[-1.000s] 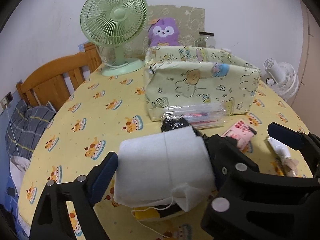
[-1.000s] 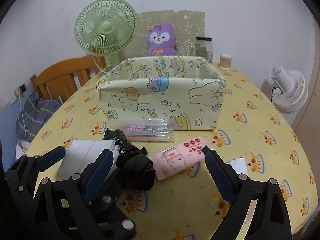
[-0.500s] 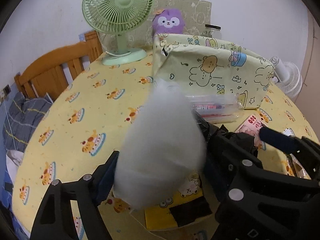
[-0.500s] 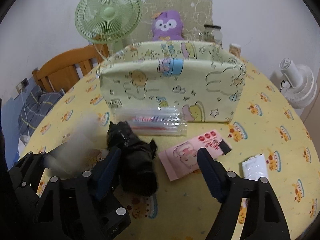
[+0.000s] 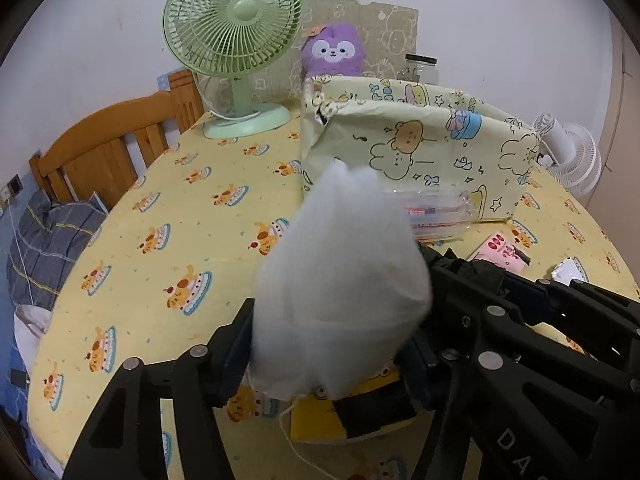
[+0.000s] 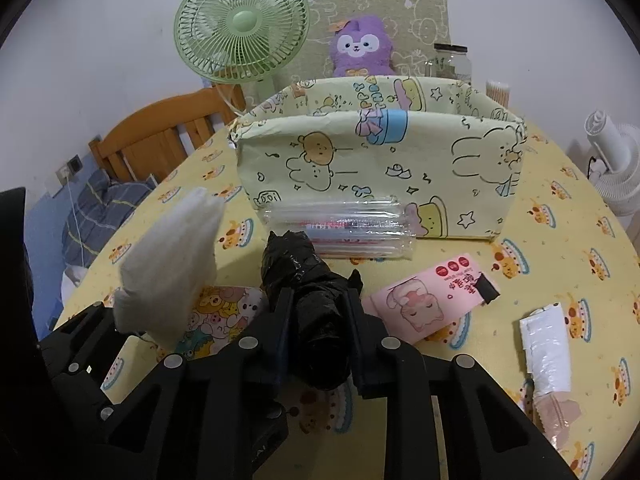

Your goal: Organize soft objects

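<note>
White padding point(image 5: 340, 280), a soft folded wad, fills the centre of the left wrist view, pinched by the left claw point(image 5: 320, 344), whose jaws have just been closing. At lower centre of the right wrist view the right claw point(image 6: 318, 320) has just closed and squeezes a black plastic bundle point(image 6: 316, 300) lying on the table point(image 6: 560, 248), below the printed fabric bin point(image 6: 380, 172).

We look from both wrists, close and angled down over the table point(image 5: 168, 216), toward the wall; both views share the printed storage box point(image 6: 380, 168) and green fan point(image 5: 234, 24)
</note>
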{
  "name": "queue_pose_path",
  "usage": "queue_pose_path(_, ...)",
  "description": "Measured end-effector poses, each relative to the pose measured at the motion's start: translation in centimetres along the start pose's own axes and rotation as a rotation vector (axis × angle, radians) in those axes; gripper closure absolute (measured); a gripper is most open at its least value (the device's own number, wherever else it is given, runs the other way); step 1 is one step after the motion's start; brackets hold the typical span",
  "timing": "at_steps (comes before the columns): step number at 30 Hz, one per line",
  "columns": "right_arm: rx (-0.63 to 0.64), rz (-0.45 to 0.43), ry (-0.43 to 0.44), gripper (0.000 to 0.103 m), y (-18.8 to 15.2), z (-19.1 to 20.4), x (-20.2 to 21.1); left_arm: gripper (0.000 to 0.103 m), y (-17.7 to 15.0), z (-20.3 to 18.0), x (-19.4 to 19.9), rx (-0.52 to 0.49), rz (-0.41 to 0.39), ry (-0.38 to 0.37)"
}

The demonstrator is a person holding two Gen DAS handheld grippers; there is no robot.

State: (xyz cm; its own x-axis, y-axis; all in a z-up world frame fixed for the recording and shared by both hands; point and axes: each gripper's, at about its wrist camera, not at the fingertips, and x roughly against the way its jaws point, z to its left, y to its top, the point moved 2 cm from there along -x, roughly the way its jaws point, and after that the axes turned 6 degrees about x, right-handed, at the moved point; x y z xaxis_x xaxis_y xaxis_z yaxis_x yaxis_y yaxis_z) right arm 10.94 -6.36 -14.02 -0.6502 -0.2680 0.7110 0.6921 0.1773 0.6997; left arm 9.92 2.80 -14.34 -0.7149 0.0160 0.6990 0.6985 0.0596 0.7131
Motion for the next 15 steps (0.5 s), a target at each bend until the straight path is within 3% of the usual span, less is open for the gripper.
queue_pose_path(6, 0.000, -0.038, 0.005, 0.077, 0.3, -0.1, 1.3, 0.060, 0.4, -0.3, 1.5, 0.000, -0.046, -0.006)
queue_pose_path(15, -0.016, -0.068, -0.012, 0.077, 0.5, -0.8, 2.8, 0.076, 0.8, -1.1, 2.6, -0.008, -0.063, -0.036)
